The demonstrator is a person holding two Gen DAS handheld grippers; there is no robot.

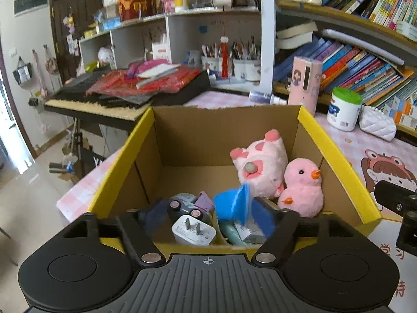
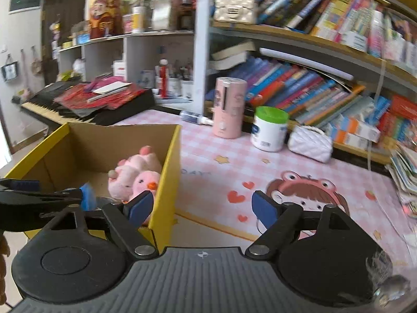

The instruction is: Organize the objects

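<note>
A yellow-edged cardboard box [image 1: 328,143] stands on the pink desk mat. In it lie a pink spotted plush [image 1: 260,164], a pink chick plush [image 1: 302,187], a white charger plug [image 1: 194,230], a small toy car [image 1: 182,206] and small boxes. My left gripper [image 1: 208,219] hangs open over the box's near side; a blurred blue thing [image 1: 233,204] shows between its fingers, and I cannot tell if it is held. My right gripper [image 2: 202,207] is open and empty, over the box's right wall [image 2: 170,167] and the mat. The left gripper shows at the right wrist view's left edge [image 2: 39,198].
On the mat behind the box stand a pink cylinder [image 2: 229,107], a white jar with a green lid [image 2: 269,129] and a white quilted purse [image 2: 311,143]. Bookshelves [image 2: 312,83] rise behind. A keyboard [image 1: 104,104] piled with red bags sits far left.
</note>
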